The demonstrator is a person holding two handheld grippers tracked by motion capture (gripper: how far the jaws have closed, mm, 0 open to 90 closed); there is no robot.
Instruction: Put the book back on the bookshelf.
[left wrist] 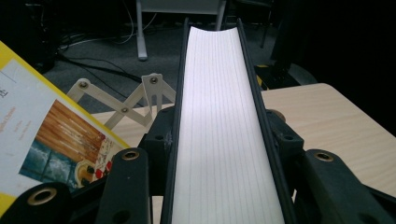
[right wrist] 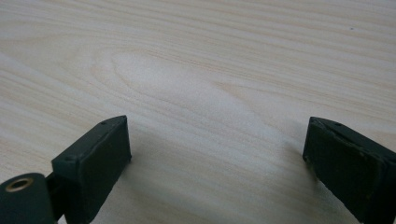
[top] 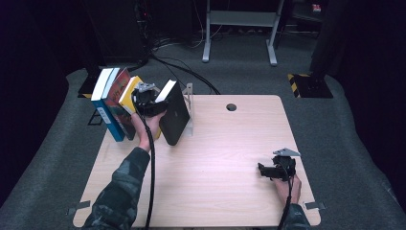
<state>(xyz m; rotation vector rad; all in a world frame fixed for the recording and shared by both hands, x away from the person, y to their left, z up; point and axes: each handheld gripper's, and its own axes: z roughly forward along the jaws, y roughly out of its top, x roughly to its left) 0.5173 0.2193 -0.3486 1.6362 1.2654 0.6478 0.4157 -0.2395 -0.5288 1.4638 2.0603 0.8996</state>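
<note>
Black hardcover book (top: 174, 116) stands tilted at the surface's (top: 225, 158) far left, beside a folding wooden rack (left wrist: 122, 103). Left gripper (top: 149, 101), forearm stretched forward, clamps its fingers (left wrist: 161, 140) on both covers around the smooth white page block. A yellow paperback (top: 128, 95) leans just beside. Right gripper (top: 275, 170) rests low over pale woodgrain, its fingers (right wrist: 93, 163) wide apart, empty.
</note>
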